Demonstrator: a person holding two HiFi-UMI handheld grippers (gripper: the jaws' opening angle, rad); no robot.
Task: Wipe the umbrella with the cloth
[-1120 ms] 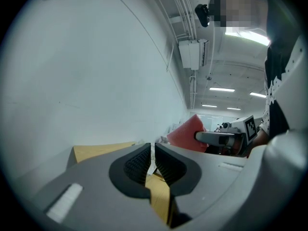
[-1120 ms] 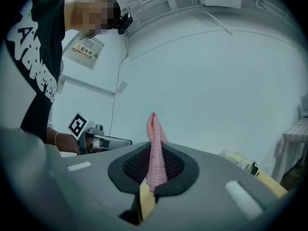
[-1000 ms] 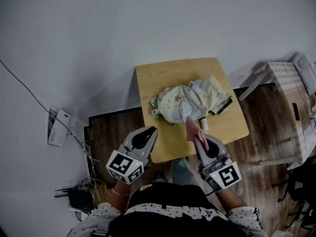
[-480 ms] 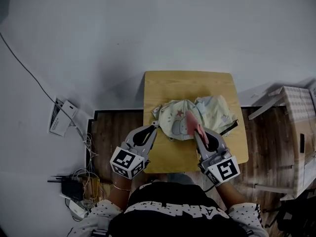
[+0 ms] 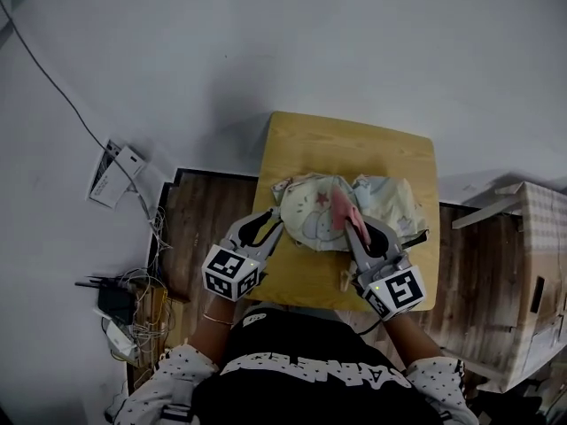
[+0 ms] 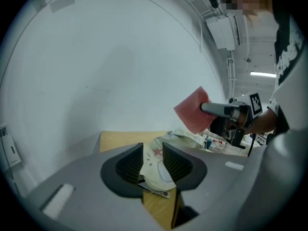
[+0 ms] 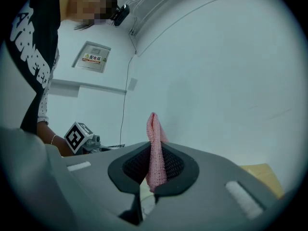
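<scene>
Over umbrella (image 5: 306, 216), cloth (image 7: 153, 131) in right gripper (image 7: 155, 166)

Pink cloth (image 7: 153, 131) in right claw (image 7: 155, 159)

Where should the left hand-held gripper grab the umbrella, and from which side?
The near-left canopy edge of the umbrella, approached low from the near-left corner of the table. It lies collapsed, and that fold with a rib tip sits between the jaws of the left hand-held gripper, which have just been opening. The right hand-held gripper holds the cloth over the middle.
</scene>
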